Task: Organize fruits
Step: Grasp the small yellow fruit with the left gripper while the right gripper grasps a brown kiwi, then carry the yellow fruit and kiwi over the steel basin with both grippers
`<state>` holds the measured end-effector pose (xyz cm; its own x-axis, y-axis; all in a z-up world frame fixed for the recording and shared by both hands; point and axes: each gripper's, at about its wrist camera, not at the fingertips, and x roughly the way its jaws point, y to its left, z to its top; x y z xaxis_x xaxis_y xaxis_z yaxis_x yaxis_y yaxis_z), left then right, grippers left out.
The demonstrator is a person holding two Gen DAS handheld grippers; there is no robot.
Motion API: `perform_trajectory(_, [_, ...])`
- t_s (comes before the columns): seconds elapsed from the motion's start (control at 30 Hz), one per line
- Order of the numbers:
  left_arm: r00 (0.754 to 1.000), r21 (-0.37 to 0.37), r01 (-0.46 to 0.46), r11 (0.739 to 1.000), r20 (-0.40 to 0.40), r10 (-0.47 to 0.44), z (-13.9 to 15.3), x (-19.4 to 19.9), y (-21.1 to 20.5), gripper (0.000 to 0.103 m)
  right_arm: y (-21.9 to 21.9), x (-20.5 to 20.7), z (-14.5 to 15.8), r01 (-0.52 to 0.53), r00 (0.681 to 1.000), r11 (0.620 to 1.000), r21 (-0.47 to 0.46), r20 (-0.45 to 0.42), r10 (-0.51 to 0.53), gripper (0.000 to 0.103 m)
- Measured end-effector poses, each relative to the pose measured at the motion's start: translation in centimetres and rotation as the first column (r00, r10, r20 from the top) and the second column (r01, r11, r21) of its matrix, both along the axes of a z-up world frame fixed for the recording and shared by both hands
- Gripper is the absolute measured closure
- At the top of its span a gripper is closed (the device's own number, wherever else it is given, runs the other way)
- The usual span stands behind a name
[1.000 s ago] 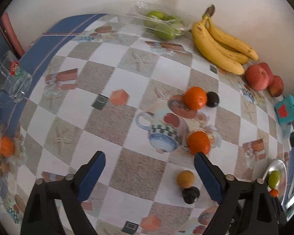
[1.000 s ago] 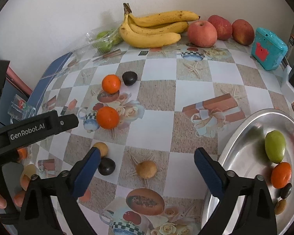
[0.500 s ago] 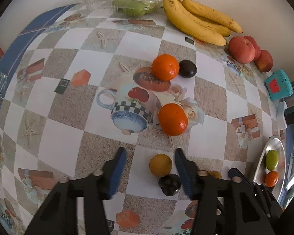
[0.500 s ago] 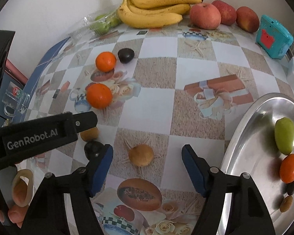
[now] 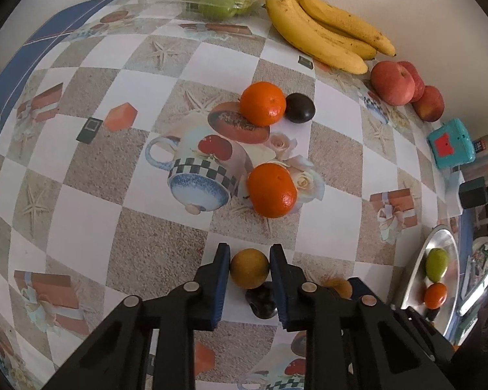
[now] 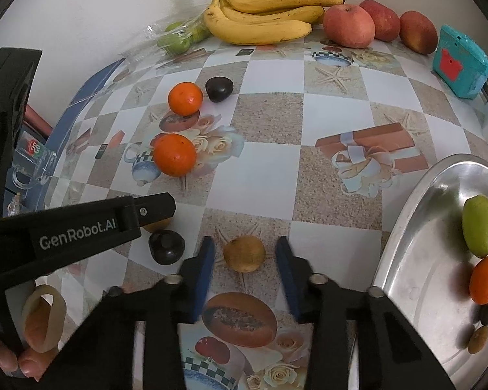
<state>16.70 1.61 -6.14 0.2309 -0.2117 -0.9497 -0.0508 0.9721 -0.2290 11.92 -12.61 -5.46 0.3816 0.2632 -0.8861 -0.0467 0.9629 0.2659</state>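
The worktop (image 6: 266, 120), covered in a checkered printed cloth, carries the scattered fruit. A metal tray (image 6: 403, 227) at its right edge already holds a green fruit (image 6: 479, 226), an orange fruit (image 6: 486, 279) and two small ones, so it appears to be the sorting destination. Bananas (image 6: 263, 16) and apples (image 6: 349, 26) lie along the wall, apparently set apart from the small fruit. Two oranges (image 5: 271, 190) and a dark plum (image 5: 300, 108) lie mid-worktop. The left gripper (image 5: 249, 268) has its jaws narrowed onto a brown round fruit (image 5: 249, 268), both pads touching it, ready to lift. The right gripper (image 6: 244, 255) straddles a second brown fruit (image 6: 244, 253), jaws half-open with gaps either side. A dark fruit (image 6: 166, 247) sits just beside.
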Motion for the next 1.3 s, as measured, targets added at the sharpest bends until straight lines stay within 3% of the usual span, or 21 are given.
perform_trajectory(0.1, [1.000, 0.004, -0.002, 1.000, 0.018, 0.002, 1.0, -0.4, 0.5, 0.076, -0.1, -0.1, 0.3, -0.002, 1.000, 1.000, 0.006, 0.006, 0.002, 0.076])
perform_trajectory(0.63, [0.994, -0.035, -0.001, 0.999, 0.113, 0.005, 5.9, -1.0, -0.2, 0.076, -2.3, -1.1, 4.6, 0.055, 0.993, 0.996, 0.074, 0.102, -0.063, 0.076])
perform_trajectory(0.77, [0.992, -0.033, 0.002, 0.999, 0.125, 0.002, 6.5, -1.2, -0.8, 0.076, -3.2, -1.4, 5.2, 0.079, 0.991, 0.996, 0.052, 0.107, -0.084, 0.076])
perform_trajectory(1.03, [0.992, -0.042, 0.012, 0.999, 0.129, -0.006, 7.0, -1.9, -1.8, 0.076, -6.6, -2.1, 5.6, 0.167, 0.980, 0.985, 0.050, 0.105, -0.171, 0.076])
perform_trajectory(1.3, [0.987, -0.038, 0.100, 0.994, 0.129, -0.094, 7.3, -3.1, -6.0, 0.076, -11.8, -3.1, 5.6, 0.303, 0.949, 0.953, -0.026, 0.104, -0.298, 0.076])
